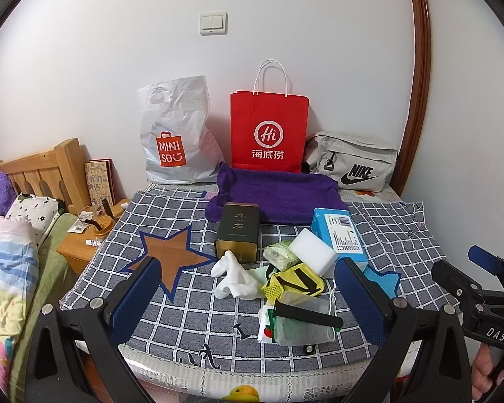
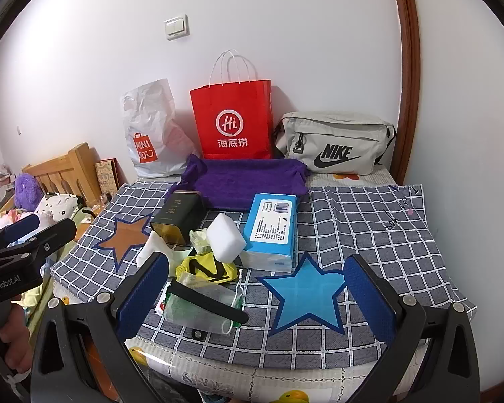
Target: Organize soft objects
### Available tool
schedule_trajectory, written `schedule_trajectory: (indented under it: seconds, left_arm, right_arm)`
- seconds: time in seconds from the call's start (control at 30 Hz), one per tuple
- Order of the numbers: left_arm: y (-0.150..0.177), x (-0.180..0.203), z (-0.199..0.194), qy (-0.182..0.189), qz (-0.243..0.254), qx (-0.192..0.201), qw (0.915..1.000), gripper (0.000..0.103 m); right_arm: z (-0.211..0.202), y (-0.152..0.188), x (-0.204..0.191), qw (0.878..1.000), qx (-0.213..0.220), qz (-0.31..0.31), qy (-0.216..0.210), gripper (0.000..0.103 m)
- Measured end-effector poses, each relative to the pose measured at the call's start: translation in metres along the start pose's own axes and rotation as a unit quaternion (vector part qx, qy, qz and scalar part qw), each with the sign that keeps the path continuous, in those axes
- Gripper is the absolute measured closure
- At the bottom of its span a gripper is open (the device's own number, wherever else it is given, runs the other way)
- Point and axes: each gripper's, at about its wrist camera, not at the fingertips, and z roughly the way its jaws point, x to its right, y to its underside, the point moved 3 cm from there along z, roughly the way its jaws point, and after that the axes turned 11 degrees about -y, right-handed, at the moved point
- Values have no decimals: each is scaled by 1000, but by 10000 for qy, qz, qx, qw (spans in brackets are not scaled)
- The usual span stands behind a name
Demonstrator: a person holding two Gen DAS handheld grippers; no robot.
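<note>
A pile lies mid-table on the checked cloth (image 1: 191, 305): white socks (image 1: 233, 277), a yellow-black pouch (image 1: 295, 282), a white sponge block (image 1: 312, 252), a green packet (image 1: 280, 255), a bagged face mask with a black strap (image 1: 302, 325), a blue tissue pack (image 1: 341, 235), a dark tea tin (image 1: 238, 231). A purple towel (image 1: 279, 194) lies behind. My left gripper (image 1: 248, 299) is open and empty, hovering before the pile. My right gripper (image 2: 257, 294) is open and empty, above the blue star (image 2: 305, 295). The pile shows in the right view: sponge (image 2: 226, 236), tissue pack (image 2: 272, 228), mask (image 2: 201, 305).
A brown star (image 1: 171, 258) marks the cloth at left. A Miniso plastic bag (image 1: 174, 134), red paper bag (image 1: 268, 131) and grey Nike bag (image 1: 352, 161) stand along the wall. A bed (image 1: 6, 268) and wooden nightstand (image 1: 80, 245) are to the left.
</note>
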Motion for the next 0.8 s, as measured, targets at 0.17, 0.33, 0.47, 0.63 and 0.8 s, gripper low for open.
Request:
schedule_trajectory:
  seconds: [0.17, 0.33, 0.47, 0.63, 0.8]
  left_arm:
    - [0, 0, 0, 3, -2, 7, 10000, 0]
    - [-3, 2, -3, 24, 11, 12, 10000, 0]
    - [-5, 0, 3, -8, 0, -63, 10000, 0]
    - [-3, -13, 26, -141, -124, -252, 9995, 0]
    - [6, -23, 59, -232, -202, -517, 9982, 0]
  right_arm:
    - [-2, 0, -1, 10000, 27, -10, -11, 0]
    - [-3, -1, -4, 9999, 112, -119, -46, 0]
    - [2, -1, -8, 9995, 141, -265, -68, 0]
    - [20, 3, -7, 9995, -33, -253, -204, 0]
    - [49, 14, -4, 9983, -378, -280, -348, 0]
